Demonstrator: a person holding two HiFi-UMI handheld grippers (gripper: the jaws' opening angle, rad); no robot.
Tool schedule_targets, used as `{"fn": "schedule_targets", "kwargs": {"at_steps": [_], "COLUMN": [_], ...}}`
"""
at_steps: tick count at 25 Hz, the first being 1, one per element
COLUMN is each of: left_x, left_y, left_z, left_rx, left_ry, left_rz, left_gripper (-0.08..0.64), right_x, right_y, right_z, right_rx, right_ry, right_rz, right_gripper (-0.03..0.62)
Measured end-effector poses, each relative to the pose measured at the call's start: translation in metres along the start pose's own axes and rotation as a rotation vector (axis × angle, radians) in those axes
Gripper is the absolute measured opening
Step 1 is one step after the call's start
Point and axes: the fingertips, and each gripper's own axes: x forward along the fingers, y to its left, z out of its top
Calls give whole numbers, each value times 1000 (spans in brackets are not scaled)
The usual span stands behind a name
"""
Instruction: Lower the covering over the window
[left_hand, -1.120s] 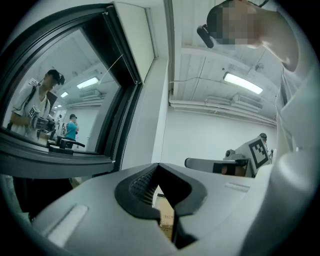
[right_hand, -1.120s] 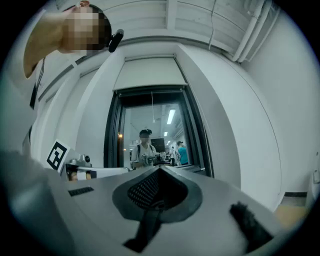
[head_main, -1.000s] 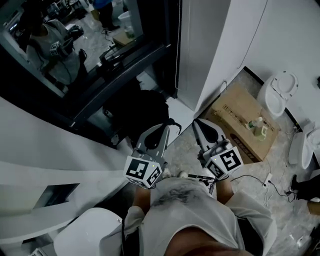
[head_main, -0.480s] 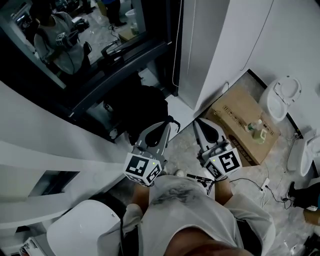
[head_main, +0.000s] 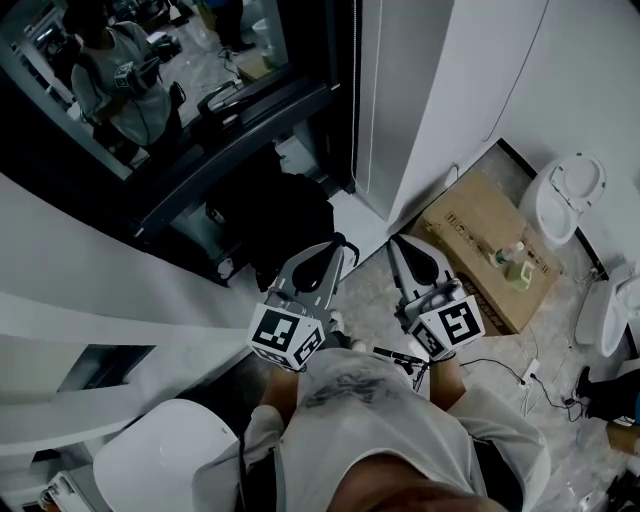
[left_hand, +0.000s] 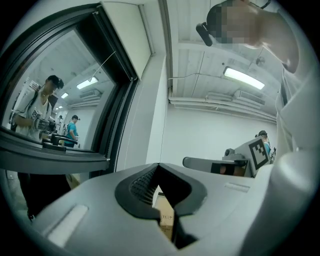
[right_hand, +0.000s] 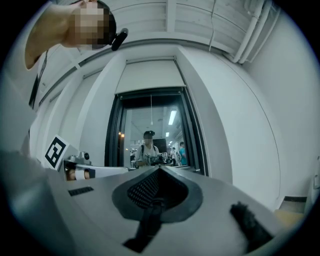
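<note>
Both claws are shut tight with nothing in them. The left gripper (head_main: 322, 256) and the right gripper (head_main: 402, 246) sit side by side close in front of the person's body, jaws pressed together, both aimed level at the wall with the window (head_main: 150, 90). From where I stand this looks like the approach, the very start of the job: nothing has been taken hold of, and the glass shows uncovered all the way up its dark frame. The covering (right_hand: 150, 75) seems to be the pale panel right above that frame, rolled or drawn up, though I can't make out its lower edge well enough to swear to it. That puts it high above both claws and ahead of them, well apart from either. What looks like the pull cord (head_main: 355, 100) hangs as a thin line down the right edge of the frame, roughly in line with the gap between the two grippers and touching neither. I'd judge the next move needs one claw lifted and brought in to that cord, its jaws spread first and then closed on the line for a steady downward pull. It's thin, so squaring the pads to it will matter. A black bag (head_main: 275, 215) lies on the floor under the sill, between the person and the wall.
</note>
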Motion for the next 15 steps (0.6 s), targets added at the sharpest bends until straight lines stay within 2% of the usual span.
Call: {"fn": "schedule_targets", "kwargs": {"at_steps": [15], "left_x": [46], "left_y": [60], "left_z": [4], "left_rx": [-29], "left_ry": [-23], "left_rz": [-39], "left_gripper": [6], "right_x": [67], "right_y": [-31], "right_z": [-8], "right_rx": [-17], "right_ry": [35], "right_rz": [-32], "right_gripper": [17]}}
